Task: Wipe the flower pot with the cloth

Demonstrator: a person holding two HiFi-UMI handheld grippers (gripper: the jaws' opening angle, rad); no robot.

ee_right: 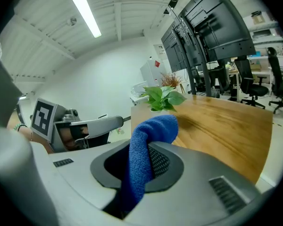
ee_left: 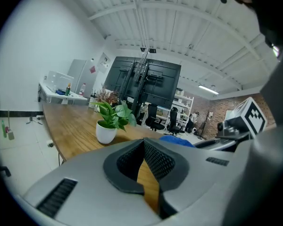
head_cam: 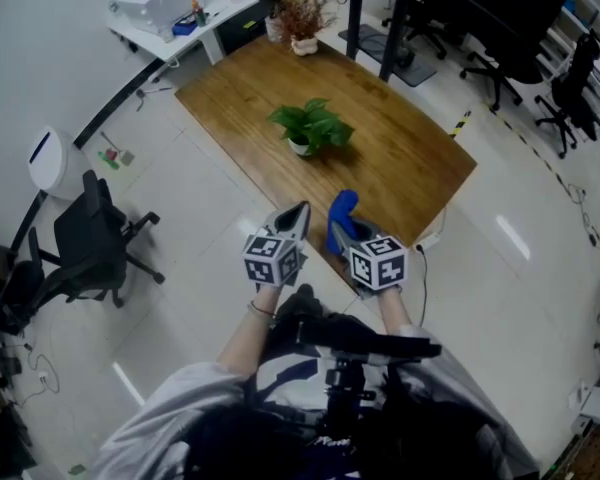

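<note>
Cloth ready, flower pot well apart.
Right hand-held gripper pinches it for wiping; left hand-held gripper is pressed together, empty.

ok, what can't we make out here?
Flower pot: head view, too small for surface detail; leaves cover its top.
Cloth: right gripper view, lower end hidden inside the right tongs.
Flower pot's far side: left gripper view, faces away.
</note>
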